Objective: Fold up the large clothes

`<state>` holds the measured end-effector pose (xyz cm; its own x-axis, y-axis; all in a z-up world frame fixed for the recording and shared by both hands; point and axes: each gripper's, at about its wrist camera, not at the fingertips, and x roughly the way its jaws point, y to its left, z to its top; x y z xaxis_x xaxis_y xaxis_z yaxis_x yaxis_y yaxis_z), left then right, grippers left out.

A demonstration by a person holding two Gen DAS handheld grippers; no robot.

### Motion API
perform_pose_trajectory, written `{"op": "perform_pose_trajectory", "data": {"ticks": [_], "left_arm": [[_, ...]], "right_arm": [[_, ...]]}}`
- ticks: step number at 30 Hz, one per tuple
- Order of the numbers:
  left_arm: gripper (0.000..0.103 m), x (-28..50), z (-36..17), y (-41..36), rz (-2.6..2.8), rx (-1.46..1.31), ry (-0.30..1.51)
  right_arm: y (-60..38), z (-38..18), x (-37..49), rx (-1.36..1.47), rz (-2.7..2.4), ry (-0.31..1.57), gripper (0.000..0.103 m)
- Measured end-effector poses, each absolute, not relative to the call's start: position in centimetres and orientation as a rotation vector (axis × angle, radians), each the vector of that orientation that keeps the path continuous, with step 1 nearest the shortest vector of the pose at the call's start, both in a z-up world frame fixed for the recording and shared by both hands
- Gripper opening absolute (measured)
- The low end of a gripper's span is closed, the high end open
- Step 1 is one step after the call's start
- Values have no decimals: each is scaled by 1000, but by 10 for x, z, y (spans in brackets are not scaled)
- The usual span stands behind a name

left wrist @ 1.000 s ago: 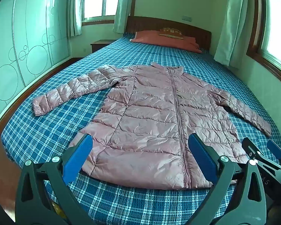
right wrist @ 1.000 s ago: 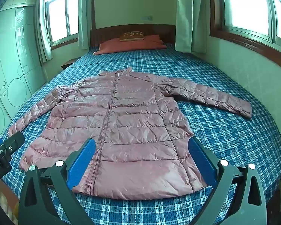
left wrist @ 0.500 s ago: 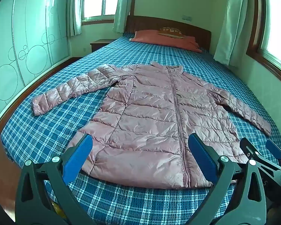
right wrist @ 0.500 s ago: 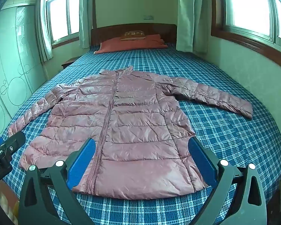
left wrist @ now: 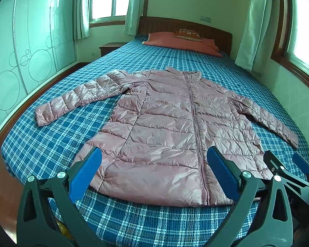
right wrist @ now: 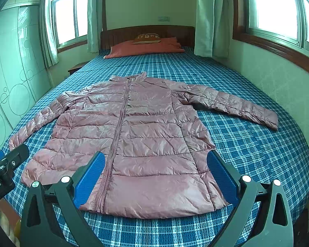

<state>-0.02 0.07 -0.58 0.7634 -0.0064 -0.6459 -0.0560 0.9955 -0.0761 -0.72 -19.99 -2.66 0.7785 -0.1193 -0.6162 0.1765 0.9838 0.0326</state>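
Note:
A pink quilted puffer jacket (left wrist: 164,123) lies flat and zipped on the blue plaid bed, collar toward the headboard, both sleeves spread out; it also shows in the right wrist view (right wrist: 138,135). My left gripper (left wrist: 154,173) is open and empty, hovering above the jacket's hem near the foot of the bed. My right gripper (right wrist: 154,177) is open and empty, also above the hem, to the right of the left one. The right gripper shows in the left wrist view (left wrist: 288,168); the left gripper shows in the right wrist view (right wrist: 4,162).
The bed (left wrist: 41,144) has a wooden headboard (right wrist: 146,33) and an orange pillow (right wrist: 146,47). A glass-front wardrobe (left wrist: 20,51) stands left, a nightstand (left wrist: 109,47) beyond it. The wall (right wrist: 278,78) with windows runs along the right.
Both grippers have risen and drawn back slightly, so the jacket sits a little lower and farther in both views. The jacket has not moved.

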Motion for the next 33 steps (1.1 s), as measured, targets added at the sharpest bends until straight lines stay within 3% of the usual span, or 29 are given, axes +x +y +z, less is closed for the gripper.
{"op": "perform_pose_trajectory", "data": {"ticks": [33], "left_arm": [[101,-3,-10,0,25,-90,709]], "right_arm": [[-196,-30,-5,87,-157,666,98]]}}
